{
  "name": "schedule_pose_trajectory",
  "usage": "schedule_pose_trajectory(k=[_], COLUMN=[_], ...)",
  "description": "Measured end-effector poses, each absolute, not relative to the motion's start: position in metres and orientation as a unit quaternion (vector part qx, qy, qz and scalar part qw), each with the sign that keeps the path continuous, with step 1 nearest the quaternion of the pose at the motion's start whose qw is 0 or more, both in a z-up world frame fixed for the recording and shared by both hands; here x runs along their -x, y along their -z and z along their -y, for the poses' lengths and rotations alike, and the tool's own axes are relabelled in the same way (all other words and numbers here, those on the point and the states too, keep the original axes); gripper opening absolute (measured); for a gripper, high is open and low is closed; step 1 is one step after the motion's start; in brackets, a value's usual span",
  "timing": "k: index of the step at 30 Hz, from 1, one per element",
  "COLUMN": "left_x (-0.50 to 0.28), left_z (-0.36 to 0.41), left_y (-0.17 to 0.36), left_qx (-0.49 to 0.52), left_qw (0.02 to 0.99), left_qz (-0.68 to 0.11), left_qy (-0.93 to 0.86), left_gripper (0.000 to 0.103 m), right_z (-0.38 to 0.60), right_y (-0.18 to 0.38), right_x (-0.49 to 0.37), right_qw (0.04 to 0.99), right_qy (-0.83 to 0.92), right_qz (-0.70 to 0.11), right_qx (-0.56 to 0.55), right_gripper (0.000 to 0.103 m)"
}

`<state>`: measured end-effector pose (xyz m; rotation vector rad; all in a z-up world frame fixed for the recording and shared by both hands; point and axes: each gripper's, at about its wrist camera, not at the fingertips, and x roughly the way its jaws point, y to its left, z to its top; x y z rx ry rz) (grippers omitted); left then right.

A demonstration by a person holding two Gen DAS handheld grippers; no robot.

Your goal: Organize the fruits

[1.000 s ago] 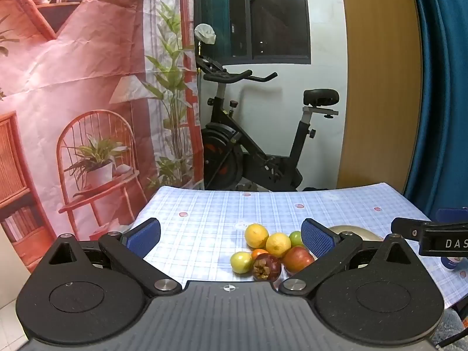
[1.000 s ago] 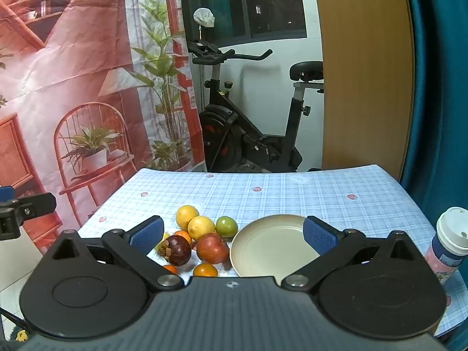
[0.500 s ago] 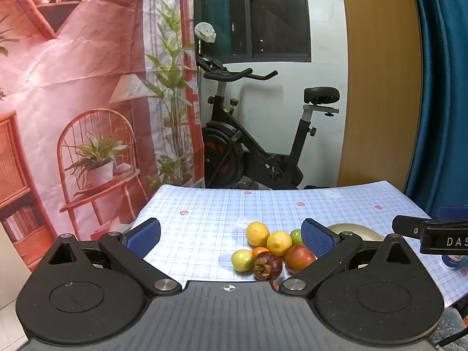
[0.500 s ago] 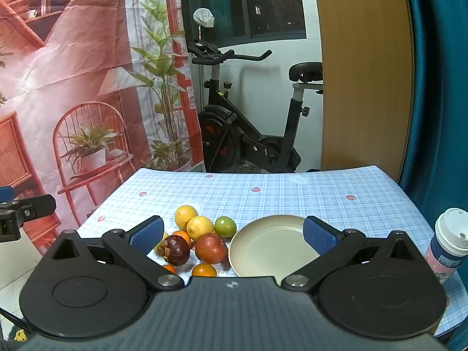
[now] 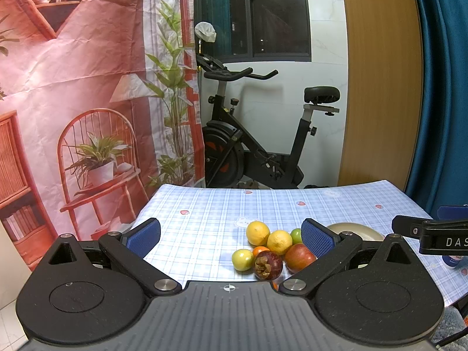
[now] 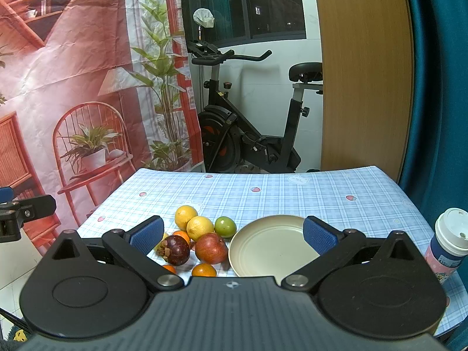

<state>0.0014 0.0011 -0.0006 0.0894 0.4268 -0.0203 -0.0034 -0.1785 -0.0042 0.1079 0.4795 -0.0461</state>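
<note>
A pile of fruit lies on the blue checked tablecloth (image 6: 292, 193): two lemons (image 6: 200, 225), a green fruit (image 6: 225, 226), a red apple (image 6: 211, 248), a dark mangosteen (image 6: 176, 249) and small oranges (image 6: 204, 270). A cream plate (image 6: 272, 245) lies empty just right of them. My right gripper (image 6: 232, 232) is open and empty, above the table's near edge. My left gripper (image 5: 231, 235) is open and empty, with the same pile (image 5: 269, 251) between its fingers further ahead. The plate's rim (image 5: 355, 229) shows behind the left gripper's right finger.
A lidded cup (image 6: 447, 242) stands at the table's right edge. An exercise bike (image 6: 251, 134) stands behind the table, a printed backdrop (image 6: 73, 87) on the left, a blue curtain (image 6: 438, 87) on the right. The right gripper's finger (image 5: 424, 234) shows in the left view.
Both grippers have drifted very slightly; the fruit and plate have not moved. Both stay open and empty.
</note>
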Motion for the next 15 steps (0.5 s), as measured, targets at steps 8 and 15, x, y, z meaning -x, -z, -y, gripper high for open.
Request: schedule_pose_trajectory(k=[8,15], left_x=[-0.0024,-0.0015], left_z=[-0.0011,-0.0037], left_y=[0.0019,0.0016], left_qx=[-0.045,-0.044], left_qw=[0.976,0.976], left_qz=[-0.213,-0.213], left_qy=[0.01,0.012], left_gripper=[0.103,0.103], right_z=[0.1768,0.1768], right_y=[0.0052,0.0053], right_x=[0.0045,0.0037], right_qw=[0.97,0.97], right_qy=[0.022,0.024], right_qz=[-0.238,-0.237], right_qx=[-0.054,-0.054], right_gripper=[0.103,0.103])
